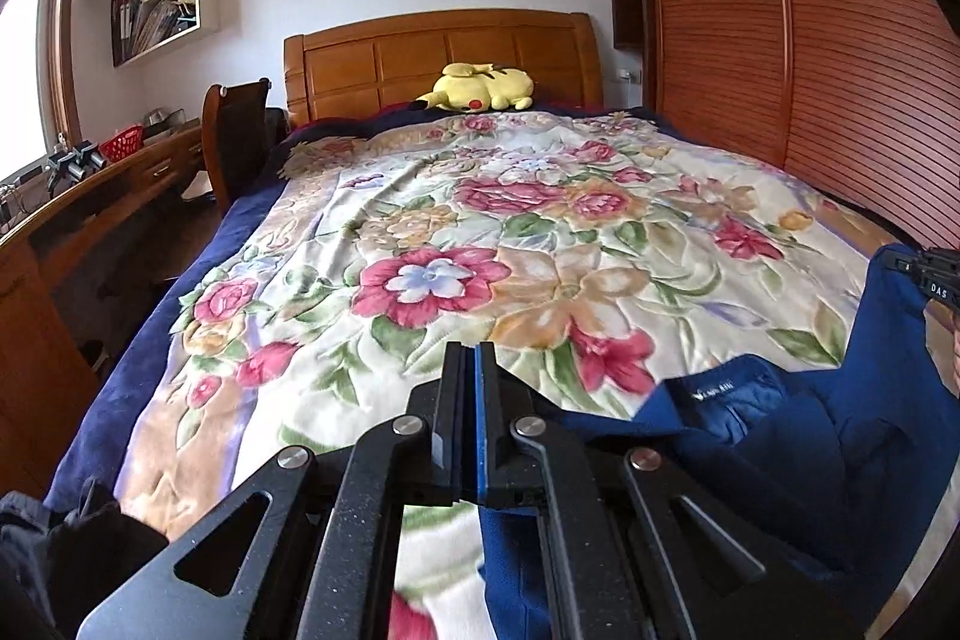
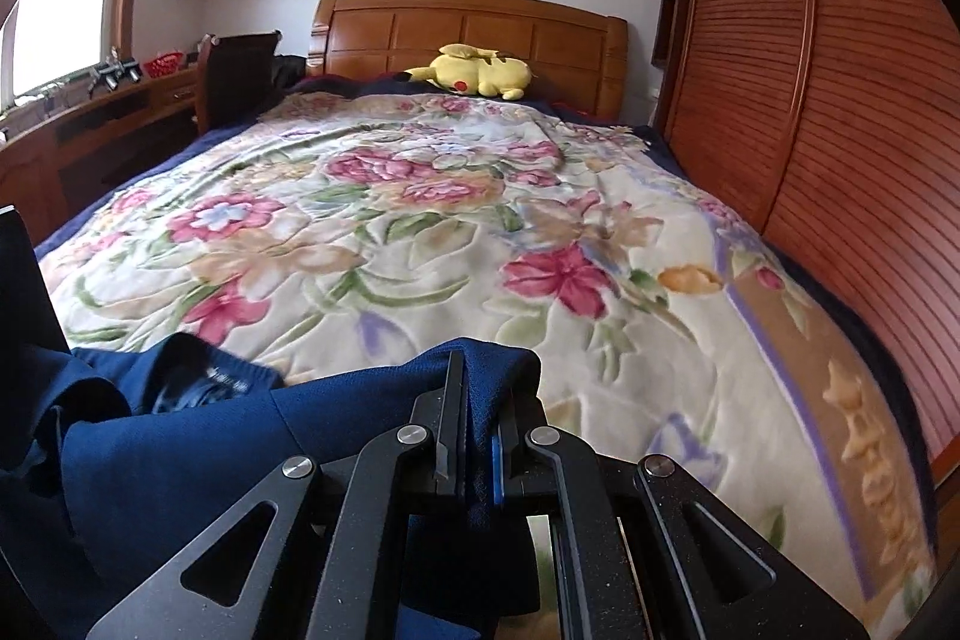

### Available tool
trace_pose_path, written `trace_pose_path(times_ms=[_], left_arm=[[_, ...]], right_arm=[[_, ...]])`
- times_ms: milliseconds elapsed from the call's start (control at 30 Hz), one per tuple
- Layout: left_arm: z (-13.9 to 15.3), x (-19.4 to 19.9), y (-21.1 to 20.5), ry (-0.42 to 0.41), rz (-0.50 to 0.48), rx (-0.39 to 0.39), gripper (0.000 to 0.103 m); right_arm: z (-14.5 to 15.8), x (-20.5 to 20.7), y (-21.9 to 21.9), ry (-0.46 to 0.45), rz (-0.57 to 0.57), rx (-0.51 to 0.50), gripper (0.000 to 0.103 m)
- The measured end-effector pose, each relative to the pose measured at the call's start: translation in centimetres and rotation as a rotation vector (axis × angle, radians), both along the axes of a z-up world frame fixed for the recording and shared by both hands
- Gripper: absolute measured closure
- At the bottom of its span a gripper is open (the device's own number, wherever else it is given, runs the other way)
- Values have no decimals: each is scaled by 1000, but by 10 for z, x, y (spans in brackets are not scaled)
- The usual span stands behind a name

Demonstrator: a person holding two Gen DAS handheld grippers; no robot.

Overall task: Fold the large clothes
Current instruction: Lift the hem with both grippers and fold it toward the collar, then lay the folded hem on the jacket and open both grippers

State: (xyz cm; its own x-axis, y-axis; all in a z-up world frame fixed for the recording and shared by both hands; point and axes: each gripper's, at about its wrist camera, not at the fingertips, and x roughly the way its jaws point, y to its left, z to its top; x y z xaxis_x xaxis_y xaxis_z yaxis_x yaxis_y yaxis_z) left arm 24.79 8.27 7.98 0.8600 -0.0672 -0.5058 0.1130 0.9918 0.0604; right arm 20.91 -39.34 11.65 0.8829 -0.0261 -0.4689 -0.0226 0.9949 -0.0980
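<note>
A dark blue garment [image 1: 780, 436] hangs stretched between both grippers over the near end of the bed, its collar label facing up. My left gripper [image 1: 471, 349] is shut, with an edge of the blue cloth pinched between its fingers and more cloth hanging below. At the right edge of that view, my right gripper [image 1: 927, 271] holds the garment's other end. In the right wrist view the blue garment [image 2: 180, 454] drapes over my right gripper [image 2: 474, 364], which is shut on a fold of it. The black shape at the left edge there is the left gripper [image 2: 18, 274].
A floral blanket [image 1: 480, 232] covers the bed. A yellow plush toy [image 1: 480, 88] lies by the wooden headboard [image 1: 438, 52]. A slatted wooden wardrobe [image 1: 780, 40] lines the right side. A desk [image 1: 90, 196] and chair [image 1: 234, 130] stand left. Dark clothing [image 1: 66, 538] lies at the near left corner.
</note>
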Motion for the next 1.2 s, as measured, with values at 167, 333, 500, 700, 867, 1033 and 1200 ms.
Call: trace_pose_path(times_ms=[167, 333, 500, 700, 867, 1033, 1200], left_arm=[[-9, 21, -3, 78, -37, 1, 100], [-24, 9, -1, 120, -39, 5, 96], [-32, -17, 5, 155, -67, -34, 62], [-40, -55, 12, 177, -103, -105, 26], [-54, -83, 4, 211, -125, -107, 26], [-66, -117, -2, 210, -122, -95, 26], [-74, -135, -4, 200, -107, -120, 26]], right_arm=[[-10, 29, -3, 99, -42, 25, 99], [-23, 22, 10, 160, -43, -45, 93], [-16, -9, 9, 169, -15, 7, 43], [-14, -65, 3, 154, 36, 29, 39], [-24, -113, 6, 163, 79, 47, 39], [-34, -148, -3, 169, 85, 97, 33], [-44, -161, -16, 190, 62, 121, 29]])
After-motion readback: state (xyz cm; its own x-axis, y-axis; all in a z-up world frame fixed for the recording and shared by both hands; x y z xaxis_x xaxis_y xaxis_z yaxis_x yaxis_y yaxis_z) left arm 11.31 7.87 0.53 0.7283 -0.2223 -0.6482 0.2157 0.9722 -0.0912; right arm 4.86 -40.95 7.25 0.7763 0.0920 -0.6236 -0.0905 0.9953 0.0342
